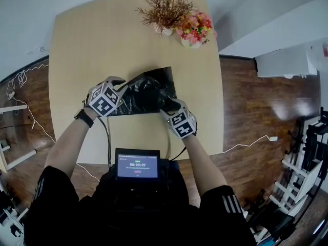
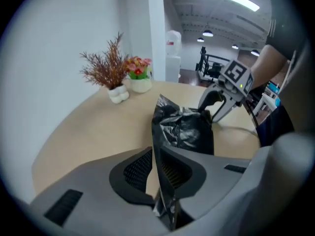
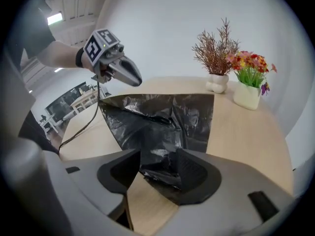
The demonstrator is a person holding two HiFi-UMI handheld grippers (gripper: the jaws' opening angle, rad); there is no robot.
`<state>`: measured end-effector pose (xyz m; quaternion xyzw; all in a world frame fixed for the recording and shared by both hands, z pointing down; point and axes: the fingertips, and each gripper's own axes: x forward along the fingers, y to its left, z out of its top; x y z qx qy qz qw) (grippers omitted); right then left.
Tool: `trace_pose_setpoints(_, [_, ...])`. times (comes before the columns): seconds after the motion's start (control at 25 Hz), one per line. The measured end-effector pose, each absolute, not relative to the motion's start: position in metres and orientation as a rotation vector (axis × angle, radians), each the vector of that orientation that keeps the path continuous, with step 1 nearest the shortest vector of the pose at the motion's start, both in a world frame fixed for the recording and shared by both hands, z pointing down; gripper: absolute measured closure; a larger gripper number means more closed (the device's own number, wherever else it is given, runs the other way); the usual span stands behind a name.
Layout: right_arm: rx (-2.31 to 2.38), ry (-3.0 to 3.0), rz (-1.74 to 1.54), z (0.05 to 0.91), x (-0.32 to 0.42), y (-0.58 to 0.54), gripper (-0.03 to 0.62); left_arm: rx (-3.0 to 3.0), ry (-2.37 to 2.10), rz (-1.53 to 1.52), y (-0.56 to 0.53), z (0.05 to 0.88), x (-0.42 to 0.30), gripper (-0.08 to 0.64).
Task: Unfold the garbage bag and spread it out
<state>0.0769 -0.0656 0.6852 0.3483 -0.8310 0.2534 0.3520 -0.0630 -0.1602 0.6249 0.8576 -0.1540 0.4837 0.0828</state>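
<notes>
The left gripper (image 1: 121, 84) pinched the left edge of the bag (image 1: 151, 88); the right gripper (image 1: 167, 104) clamped its near right part.

garbage bag (image 3: 162, 117): thin black plastic film, glossy, heavily crinkled
table (image 1: 102, 45): light wood-look top, smooth, low sheen
floor (image 1: 256, 111): dark wood planks, polished, reflects light
left gripper (image 2: 156, 151): smooth matt grey plastic shell
pads (image 2: 138, 168): black, fine grid texture, rubbery look
right gripper (image 3: 156, 156): same matt grey plastic, same black textured inserts
marker cube (image 1: 105, 100): matt white faces, black print
flower pot (image 3: 246, 96): white, smooth, slight sheen, ceramic look
tablet (image 1: 137, 164): glossy screen, matt black frame
cable (image 1: 251, 142): white, smooth plastic jacket
wall (image 3: 162, 23): white, smooth, matt
</notes>
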Motion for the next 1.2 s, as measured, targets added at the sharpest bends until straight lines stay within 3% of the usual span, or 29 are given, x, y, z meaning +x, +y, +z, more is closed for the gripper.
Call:
trace_pose_setpoints(0.2, [0.853,-2.21,0.599,0.665,0.043,-0.076,0.35,2.462,-0.519,1.569,-0.142,0.659,-0.102,0.384])
trace_pose_setpoints(0.28, [0.815,-2.217,0.589,0.666,0.029,-0.076,0.35,2.428,-0.512,1.604,-0.141,0.671,-0.108,0.373])
trace_pose_setpoints(0.4, [0.762,-2.212,0.573,0.673,0.009,-0.075,0.35,2.392,-0.491,1.618,-0.142,0.682,-0.109,0.386])
trace_pose_setpoints(0.56, [0.705,-2.198,0.564,0.685,-0.009,-0.071,0.35,2.384,-0.439,1.571,-0.139,0.681,-0.1,0.558])
trace_pose_setpoints(1.2, [0.606,-2.139,0.579,0.707,-0.002,-0.05,0.35,2.346,-0.543,1.809,-0.212,0.711,-0.107,0.552])
